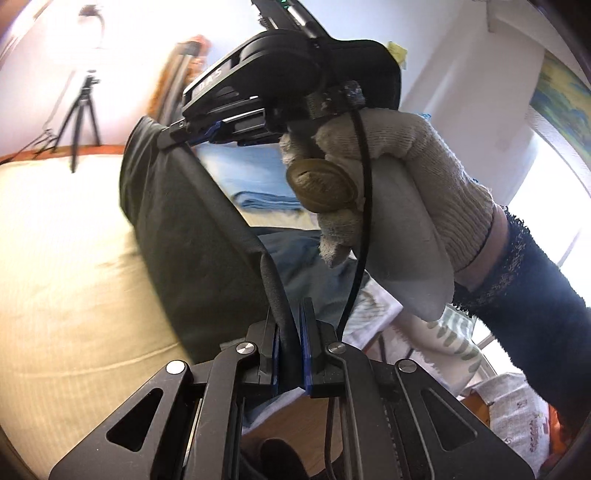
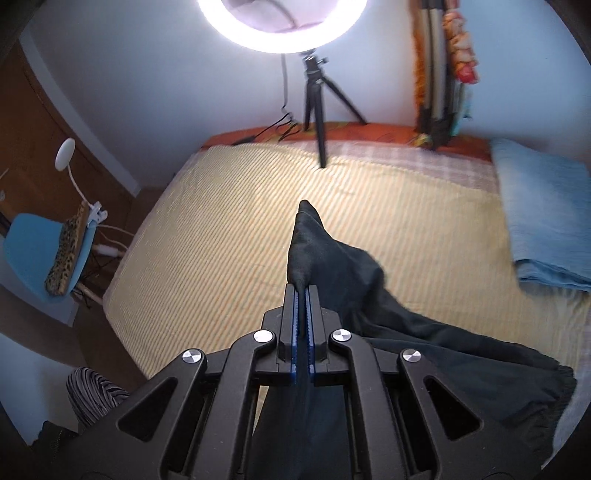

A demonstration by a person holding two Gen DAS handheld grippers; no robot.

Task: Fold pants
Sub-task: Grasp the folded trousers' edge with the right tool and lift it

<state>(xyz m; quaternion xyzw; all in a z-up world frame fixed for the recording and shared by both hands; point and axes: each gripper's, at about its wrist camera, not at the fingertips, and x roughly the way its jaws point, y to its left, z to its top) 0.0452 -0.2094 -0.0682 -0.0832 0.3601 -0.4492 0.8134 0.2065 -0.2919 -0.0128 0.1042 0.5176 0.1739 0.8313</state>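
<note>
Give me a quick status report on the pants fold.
Left gripper and right gripper both clamped on the black pants. Pants held up over the bed. Folded blue blanket lies alongside.

Ring light [image 2: 282, 26], tripod [image 2: 321, 107], blue blanket [image 2: 546, 221] (folded), chair [image 2: 33, 254].

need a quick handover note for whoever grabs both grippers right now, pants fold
Left gripper: shut on the pants, pinching an edge.
Right gripper: shut on the pants too, at another part of the edge; gloved right hand holds it.
Pants: dark, stretched between both grippers, lifted over the striped bed, one elastic cuff trailing right.
Done: both grips taken.
Left: lay flat, fold; no fold visible yet.
</note>
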